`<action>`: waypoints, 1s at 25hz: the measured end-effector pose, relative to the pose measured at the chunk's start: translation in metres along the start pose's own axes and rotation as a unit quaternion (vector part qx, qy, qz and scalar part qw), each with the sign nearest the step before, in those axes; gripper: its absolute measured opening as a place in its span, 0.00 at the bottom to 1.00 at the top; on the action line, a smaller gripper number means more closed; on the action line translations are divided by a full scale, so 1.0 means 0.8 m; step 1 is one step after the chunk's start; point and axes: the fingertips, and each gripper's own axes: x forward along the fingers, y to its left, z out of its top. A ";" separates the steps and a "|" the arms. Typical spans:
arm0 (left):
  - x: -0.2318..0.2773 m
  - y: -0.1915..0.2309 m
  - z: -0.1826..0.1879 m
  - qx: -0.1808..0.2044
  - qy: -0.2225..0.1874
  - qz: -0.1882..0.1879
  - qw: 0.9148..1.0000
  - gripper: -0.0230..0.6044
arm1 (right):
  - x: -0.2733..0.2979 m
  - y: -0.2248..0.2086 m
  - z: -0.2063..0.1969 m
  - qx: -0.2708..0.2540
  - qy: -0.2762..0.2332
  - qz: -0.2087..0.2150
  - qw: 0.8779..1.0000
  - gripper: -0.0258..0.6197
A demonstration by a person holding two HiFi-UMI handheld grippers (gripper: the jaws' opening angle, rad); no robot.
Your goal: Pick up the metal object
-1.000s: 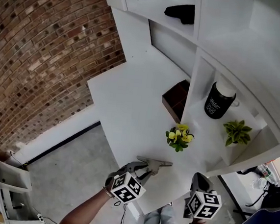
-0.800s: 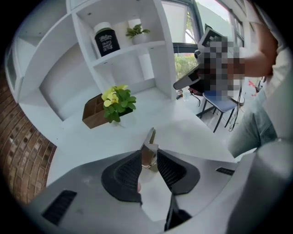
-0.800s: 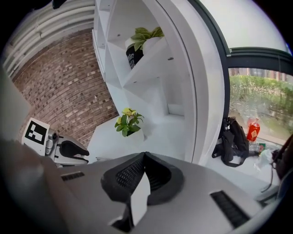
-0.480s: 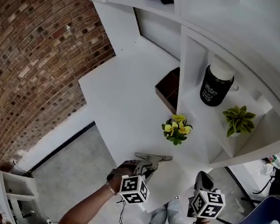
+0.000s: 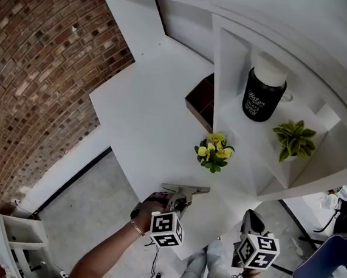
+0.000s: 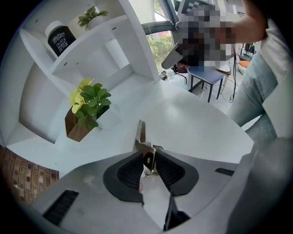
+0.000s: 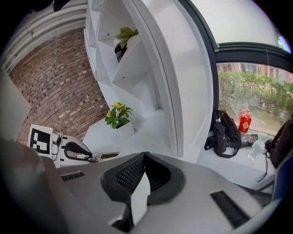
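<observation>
Overhead, a red-brown brick wall (image 5: 40, 61) and a grey concrete floor (image 5: 89, 194) border a tall white shelf unit (image 5: 327, 64) and the white angular table (image 5: 145, 114) at its foot. On the shelves stand a black jar with a white lid (image 5: 262, 95) and a small green potted plant (image 5: 293, 139). On the table are a dark brown wooden box (image 5: 198, 101) and a yellow-flowered plant in a white pot (image 5: 213, 151). The left gripper (image 6: 149, 154) and right gripper (image 7: 143, 155) are both at the table's near edge, well apart. The right gripper's jaws meet at the tips with nothing between them. The left gripper's jaws have just been closing, and their ribbed black pads now lie against both sides of the flat silver-grey metal object (image 5: 187, 190). That object is at the table's front edge, near the yellow-flowered plant. Whether it rests on the surface cannot be told. Its long axis continues the line of the jaws, and the narrow bar juts past their tips, away from the hand and towards the shelf unit. The bar stands on edge. The broader held end has a round hole
</observation>
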 end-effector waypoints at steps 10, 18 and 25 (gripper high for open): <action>0.002 0.003 0.003 0.005 -0.002 0.005 1.000 0.17 | 0.004 0.001 -0.001 -0.001 0.003 0.004 1.000 0.04; 0.001 0.008 0.005 -0.003 -0.005 -0.010 1.000 0.15 | 0.004 0.002 0.013 -0.006 0.000 0.002 1.000 0.04; -0.001 0.021 0.010 -0.011 -0.006 -0.023 1.000 0.12 | 0.004 0.001 0.033 -0.012 -0.005 0.002 1.000 0.04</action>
